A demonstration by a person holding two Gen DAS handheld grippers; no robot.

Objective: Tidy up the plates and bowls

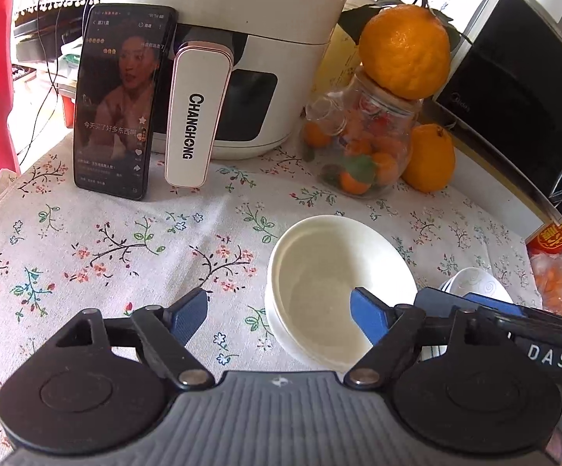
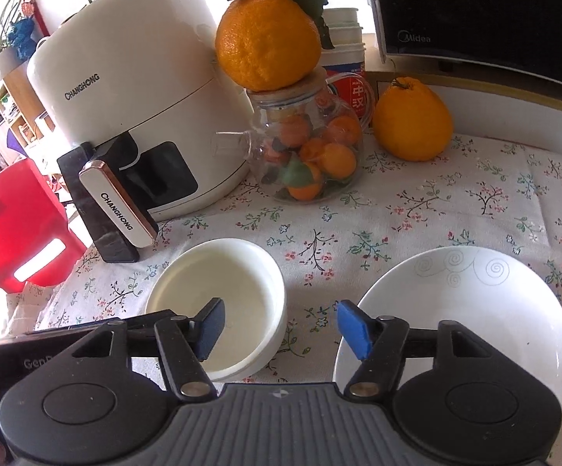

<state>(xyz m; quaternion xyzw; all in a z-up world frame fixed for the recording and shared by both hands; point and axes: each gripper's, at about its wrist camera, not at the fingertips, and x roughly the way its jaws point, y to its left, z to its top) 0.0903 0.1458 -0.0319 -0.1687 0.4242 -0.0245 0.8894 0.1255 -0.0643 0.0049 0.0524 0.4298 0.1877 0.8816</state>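
A cream bowl sits on the flowered tablecloth. My left gripper stands open over its near left rim: the right pad hangs above the bowl's inside, the left pad above the cloth, neither pressing on anything. To its right a white bowl with a swirl pattern rests on the cloth. My right gripper is open between the two bowls, its left pad over the cream bowl and its right pad at the swirl bowl's left rim. It holds nothing.
A white air fryer with a phone leaning on it stands at the back. Beside it is a glass teapot of small oranges with a big orange on top, another orange, a microwave and a red stool.
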